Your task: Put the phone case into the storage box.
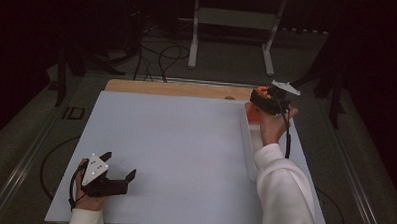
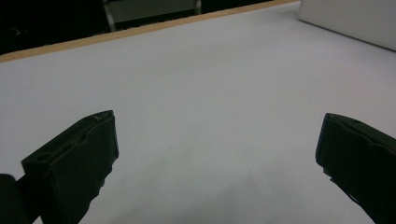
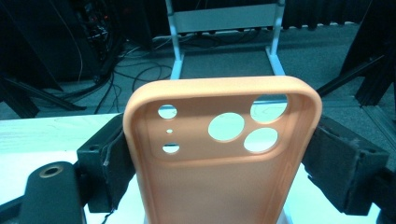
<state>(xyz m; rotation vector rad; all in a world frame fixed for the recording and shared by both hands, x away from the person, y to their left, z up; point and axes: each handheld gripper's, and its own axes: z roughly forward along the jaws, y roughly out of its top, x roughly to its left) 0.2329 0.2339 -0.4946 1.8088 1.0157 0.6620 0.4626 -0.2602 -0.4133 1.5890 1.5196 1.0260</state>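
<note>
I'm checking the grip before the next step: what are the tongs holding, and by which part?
The right tongs clamp an orange phone case by its two long side edges, below the camera cutouts. The left tongs are open over the white board, holding nothing.

A lab or recording studio: a bare white table (image 1: 185,141) stands on grey carpet (image 1: 228,63) in a dark, black-walled room, with loose cables (image 1: 161,55) on the floor, a white metal stand (image 1: 234,23) behind, and black equipment frames (image 1: 68,62).

No legible text, labels or numbers from my end, incl. the phone case (image 3: 219,186) between my right fingers.
</note>
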